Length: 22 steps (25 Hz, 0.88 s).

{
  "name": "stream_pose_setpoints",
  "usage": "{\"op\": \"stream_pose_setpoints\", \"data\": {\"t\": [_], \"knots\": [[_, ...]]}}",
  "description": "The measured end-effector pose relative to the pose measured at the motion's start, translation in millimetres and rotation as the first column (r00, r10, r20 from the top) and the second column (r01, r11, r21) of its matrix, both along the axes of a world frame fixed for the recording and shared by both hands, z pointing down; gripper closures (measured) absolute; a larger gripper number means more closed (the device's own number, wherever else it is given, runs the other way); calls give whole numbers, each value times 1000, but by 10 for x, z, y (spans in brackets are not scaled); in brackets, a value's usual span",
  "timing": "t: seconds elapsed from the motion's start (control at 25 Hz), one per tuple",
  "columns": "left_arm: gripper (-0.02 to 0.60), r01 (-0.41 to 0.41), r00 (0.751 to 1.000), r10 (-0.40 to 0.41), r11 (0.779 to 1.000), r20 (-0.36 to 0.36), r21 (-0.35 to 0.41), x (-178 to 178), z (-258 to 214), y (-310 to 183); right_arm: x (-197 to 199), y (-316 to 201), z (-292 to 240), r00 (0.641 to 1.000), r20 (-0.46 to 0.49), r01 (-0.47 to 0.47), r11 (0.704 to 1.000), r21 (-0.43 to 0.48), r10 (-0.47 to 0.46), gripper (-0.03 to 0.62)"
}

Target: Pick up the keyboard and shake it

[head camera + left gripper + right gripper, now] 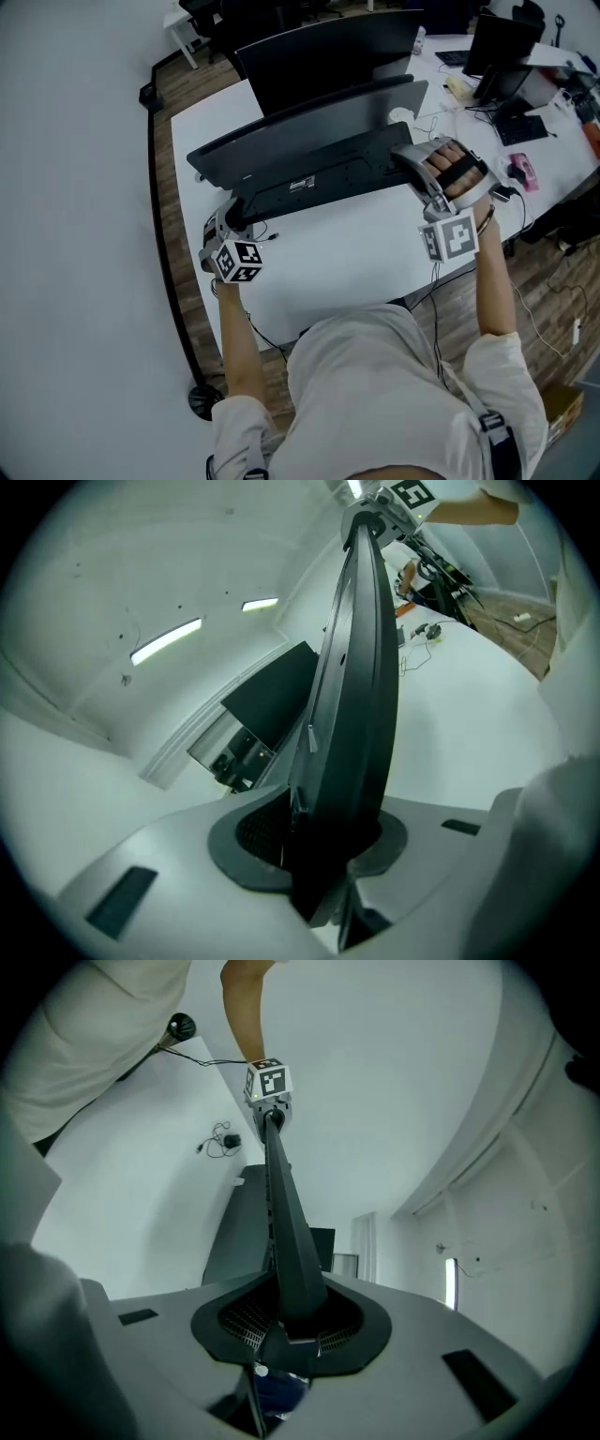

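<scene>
A long black keyboard (319, 178) hangs above the white desk (347, 262), tilted with its underside and label towards me. My left gripper (234, 214) is shut on its left end and my right gripper (414, 167) on its right end. The left gripper view shows the keyboard (361, 667) edge-on, clamped between the dark pads of the left gripper (319, 846), with the right gripper (375, 506) at its far end. Seen from the right gripper (286, 1321), the keyboard (281, 1213) runs away to the left gripper (267, 1087).
A large dark monitor (328, 52) stands at the back of the desk, just beyond the keyboard. A small coiled cable (264, 234) lies near the left gripper. Another desk at the right carries a monitor (502, 47), a keyboard (520, 127) and a pink object (523, 171).
</scene>
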<state>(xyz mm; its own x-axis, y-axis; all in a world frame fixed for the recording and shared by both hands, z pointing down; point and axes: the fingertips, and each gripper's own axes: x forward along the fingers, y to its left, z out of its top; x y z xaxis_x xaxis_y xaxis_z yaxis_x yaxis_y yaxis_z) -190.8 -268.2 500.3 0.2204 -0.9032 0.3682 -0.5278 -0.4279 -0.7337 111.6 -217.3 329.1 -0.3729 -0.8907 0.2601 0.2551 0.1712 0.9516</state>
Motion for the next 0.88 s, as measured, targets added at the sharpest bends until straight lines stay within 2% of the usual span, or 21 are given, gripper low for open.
{"op": "stream_pose_setpoints", "data": {"t": [0.16, 0.44, 0.68, 0.88], "knots": [[479, -41, 986, 22, 993, 163, 109, 40, -671, -97, 239, 3, 87, 984, 173, -51, 997, 54, 41, 471], [476, -159, 926, 67, 962, 372, 223, 202, -1424, -175, 457, 228, 204, 920, 384, -131, 984, 121, 75, 473], [457, -259, 869, 112, 933, 482, 251, 363, -1848, -170, 517, 369, 469, 868, 483, -191, 975, 109, 116, 476], [454, -334, 810, 146, 911, 568, 242, 523, -1934, 93, 672, 297, 704, 793, 587, -223, 974, 34, 161, 477]]}}
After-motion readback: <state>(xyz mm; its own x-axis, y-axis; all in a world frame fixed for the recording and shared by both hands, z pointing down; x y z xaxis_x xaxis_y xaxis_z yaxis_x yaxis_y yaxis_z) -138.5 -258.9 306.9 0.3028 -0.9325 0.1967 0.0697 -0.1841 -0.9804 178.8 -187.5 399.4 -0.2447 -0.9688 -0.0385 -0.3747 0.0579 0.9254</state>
